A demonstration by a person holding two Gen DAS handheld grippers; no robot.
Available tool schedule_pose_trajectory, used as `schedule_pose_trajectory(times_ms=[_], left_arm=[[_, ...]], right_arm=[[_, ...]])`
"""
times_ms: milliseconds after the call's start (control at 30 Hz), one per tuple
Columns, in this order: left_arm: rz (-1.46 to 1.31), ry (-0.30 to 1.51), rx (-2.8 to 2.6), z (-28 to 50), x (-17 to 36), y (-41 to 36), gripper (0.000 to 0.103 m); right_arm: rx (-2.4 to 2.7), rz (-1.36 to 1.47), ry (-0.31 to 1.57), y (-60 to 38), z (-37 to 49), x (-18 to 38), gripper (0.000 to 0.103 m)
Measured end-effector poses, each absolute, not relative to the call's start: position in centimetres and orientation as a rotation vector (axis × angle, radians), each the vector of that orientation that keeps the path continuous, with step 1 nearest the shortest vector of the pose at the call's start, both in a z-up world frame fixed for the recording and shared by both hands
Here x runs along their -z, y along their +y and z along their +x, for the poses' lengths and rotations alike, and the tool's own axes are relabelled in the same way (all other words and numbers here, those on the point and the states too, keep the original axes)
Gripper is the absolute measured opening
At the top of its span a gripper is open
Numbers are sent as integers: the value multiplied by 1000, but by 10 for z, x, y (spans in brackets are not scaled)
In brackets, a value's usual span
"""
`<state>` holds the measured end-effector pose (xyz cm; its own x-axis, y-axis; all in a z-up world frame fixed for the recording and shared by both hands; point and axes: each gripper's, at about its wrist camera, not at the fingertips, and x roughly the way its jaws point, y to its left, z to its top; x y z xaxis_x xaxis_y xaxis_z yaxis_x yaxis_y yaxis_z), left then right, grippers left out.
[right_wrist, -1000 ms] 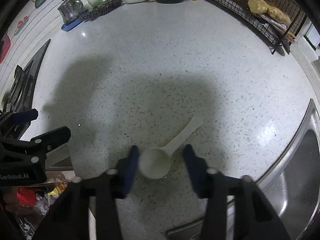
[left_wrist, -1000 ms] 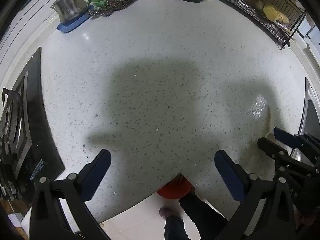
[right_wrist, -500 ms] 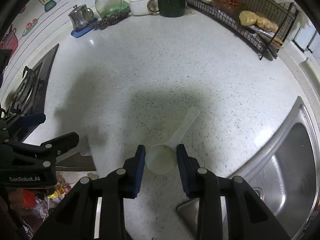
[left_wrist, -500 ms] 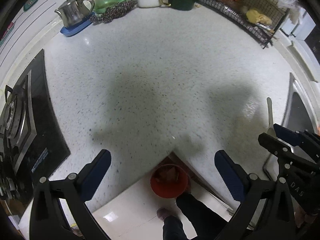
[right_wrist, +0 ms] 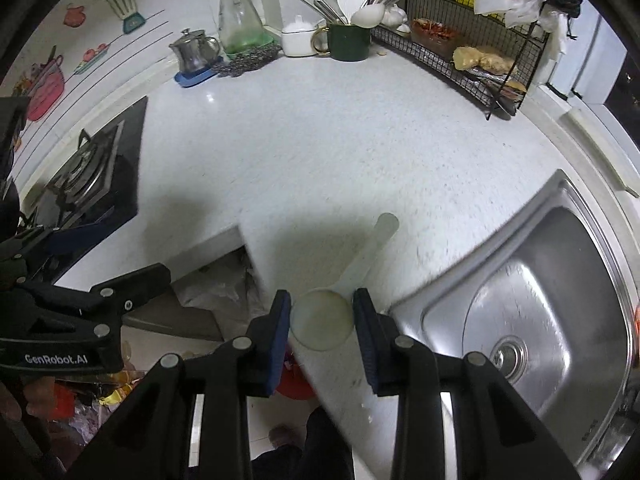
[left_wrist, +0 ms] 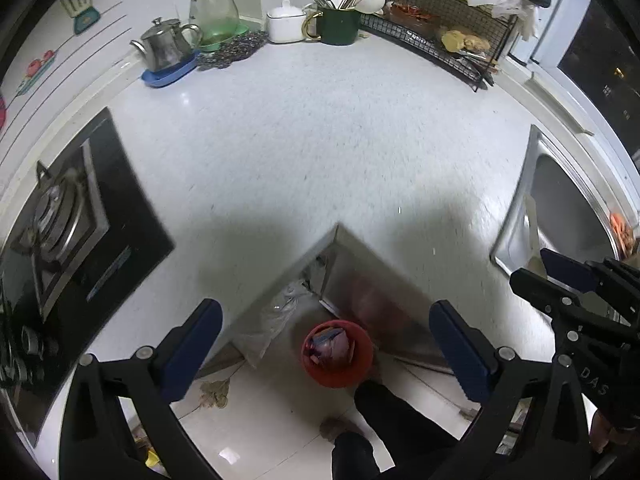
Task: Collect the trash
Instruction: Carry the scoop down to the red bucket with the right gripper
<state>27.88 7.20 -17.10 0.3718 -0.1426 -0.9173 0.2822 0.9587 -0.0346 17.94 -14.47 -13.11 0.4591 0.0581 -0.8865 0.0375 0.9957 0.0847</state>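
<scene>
My right gripper [right_wrist: 322, 320] is shut on the round bowl of a translucent white plastic scoop [right_wrist: 323, 319]; its handle sticks out forward over the counter. The scoop hangs in the air above the counter's front edge. My left gripper [left_wrist: 326, 338] stands open with nothing between its fingers, high above the floor. Straight below it a red bin [left_wrist: 337, 354] with wrappers inside stands on the floor, in the inner corner of the L-shaped white speckled counter [left_wrist: 320, 140]. The right gripper shows at the right edge of the left wrist view, the left gripper at the left edge of the right wrist view.
A steel sink [right_wrist: 532, 300] lies to the right, a black gas hob [left_wrist: 68, 232] to the left. A kettle [left_wrist: 166, 46], glass jug, green mug with utensils [left_wrist: 340, 26] and a wire rack [left_wrist: 440, 36] line the back. A person's dark leg [left_wrist: 384, 432] stands by the bin.
Both grippers have risen and pulled back from the counter toward its front edge. The right gripper closed on the scoop and lifted it off the counter. The red bin has come into full view.
</scene>
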Motion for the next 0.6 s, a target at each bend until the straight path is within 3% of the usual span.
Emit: schedule_pose_trajectory(times_ms=[600], left_arm=[[80, 1219, 233, 177, 202, 137, 103]], right_arm=[[-87, 93, 1145, -69, 97, 152, 30]])
